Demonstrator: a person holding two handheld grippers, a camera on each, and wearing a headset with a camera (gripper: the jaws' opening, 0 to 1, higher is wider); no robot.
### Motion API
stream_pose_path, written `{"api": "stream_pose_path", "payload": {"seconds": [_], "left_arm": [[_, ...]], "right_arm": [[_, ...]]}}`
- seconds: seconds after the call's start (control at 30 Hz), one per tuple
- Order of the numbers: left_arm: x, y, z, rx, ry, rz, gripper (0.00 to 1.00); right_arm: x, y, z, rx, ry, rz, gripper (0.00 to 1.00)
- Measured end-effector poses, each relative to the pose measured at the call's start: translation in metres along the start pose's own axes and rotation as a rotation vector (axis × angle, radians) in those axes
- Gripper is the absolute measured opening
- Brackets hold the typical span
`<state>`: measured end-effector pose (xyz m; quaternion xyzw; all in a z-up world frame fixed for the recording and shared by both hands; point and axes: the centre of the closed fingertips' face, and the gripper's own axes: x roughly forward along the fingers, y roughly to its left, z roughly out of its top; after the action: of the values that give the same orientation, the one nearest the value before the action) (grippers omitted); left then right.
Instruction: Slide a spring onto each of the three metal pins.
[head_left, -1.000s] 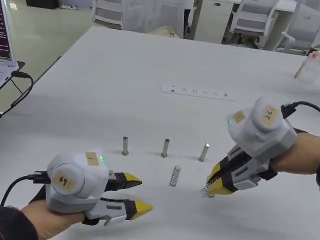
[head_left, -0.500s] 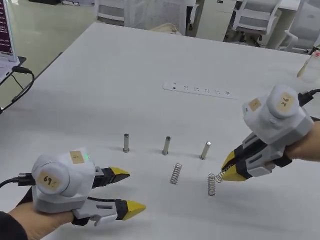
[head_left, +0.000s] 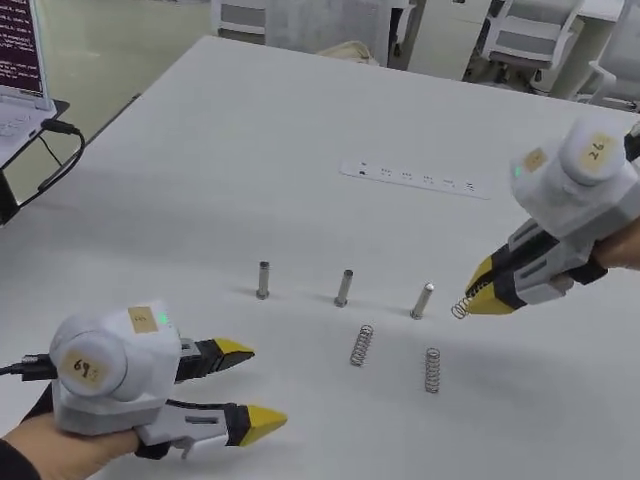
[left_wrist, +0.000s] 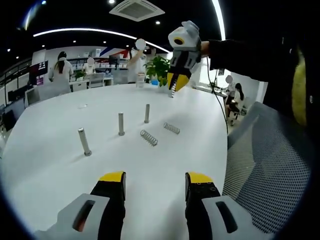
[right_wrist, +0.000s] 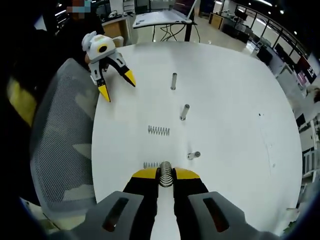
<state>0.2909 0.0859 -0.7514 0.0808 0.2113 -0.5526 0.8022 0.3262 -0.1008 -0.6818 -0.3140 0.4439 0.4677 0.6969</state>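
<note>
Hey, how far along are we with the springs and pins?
Nothing done yet: the left pin, middle pin and right pin all stand bare. In hand: the right tongs grip one spring near the right pin. Left: that one plus two loose springs on the table; the left tongs are open.

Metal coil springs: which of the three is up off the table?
The metal coil spring in the right gripper; the other two lie on the white table.
</note>
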Motion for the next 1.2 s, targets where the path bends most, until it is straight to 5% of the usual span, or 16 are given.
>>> {"api": "stream_pose_path", "payload": {"seconds": [0.63,1.2], "left_arm": [[0.000,0.002,0.005,-0.010,-0.016,0.001,0.41],[0.001,0.002,0.004,-0.018,-0.020,0.001,0.41]], "right_arm": [[0.018,-0.051,0.008,-0.030,0.054,-0.040,0.08],[0.037,-0.058,0.003,-0.045,0.119,-0.007,0.08]]}}
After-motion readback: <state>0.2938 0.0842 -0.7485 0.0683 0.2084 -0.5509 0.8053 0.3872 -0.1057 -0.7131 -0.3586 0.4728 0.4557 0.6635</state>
